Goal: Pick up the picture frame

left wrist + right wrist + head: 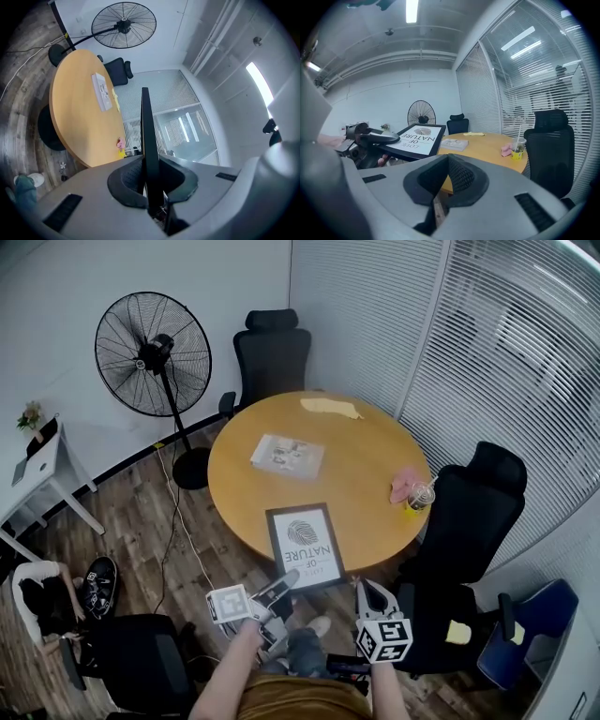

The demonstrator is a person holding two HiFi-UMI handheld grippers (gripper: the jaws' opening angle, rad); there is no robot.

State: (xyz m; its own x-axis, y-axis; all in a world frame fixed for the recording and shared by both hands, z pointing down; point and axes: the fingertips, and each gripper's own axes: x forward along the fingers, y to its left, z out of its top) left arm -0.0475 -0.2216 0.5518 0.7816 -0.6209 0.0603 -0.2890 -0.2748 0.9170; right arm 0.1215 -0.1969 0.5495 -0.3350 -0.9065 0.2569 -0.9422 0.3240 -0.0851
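The picture frame (306, 545) is clamped at its seven-o'clock corner by the left gripper (285, 581), evidently for lifting; the right gripper (366, 591) is seen closed, empty.

light: bright, even | src: ceiling tubes (411, 10) | edges: fisheye, dark corners

Picture frame (306, 545): lower centre, over the near edge of the table (375, 437).
Booklet (287, 456): mid-table, above the frame.
Cup (419, 498): table's right edge (a chair (478, 512) just beyond).
Fan (155, 357): upper left.
My left gripper (287, 579): at the frame's lower-left corner.
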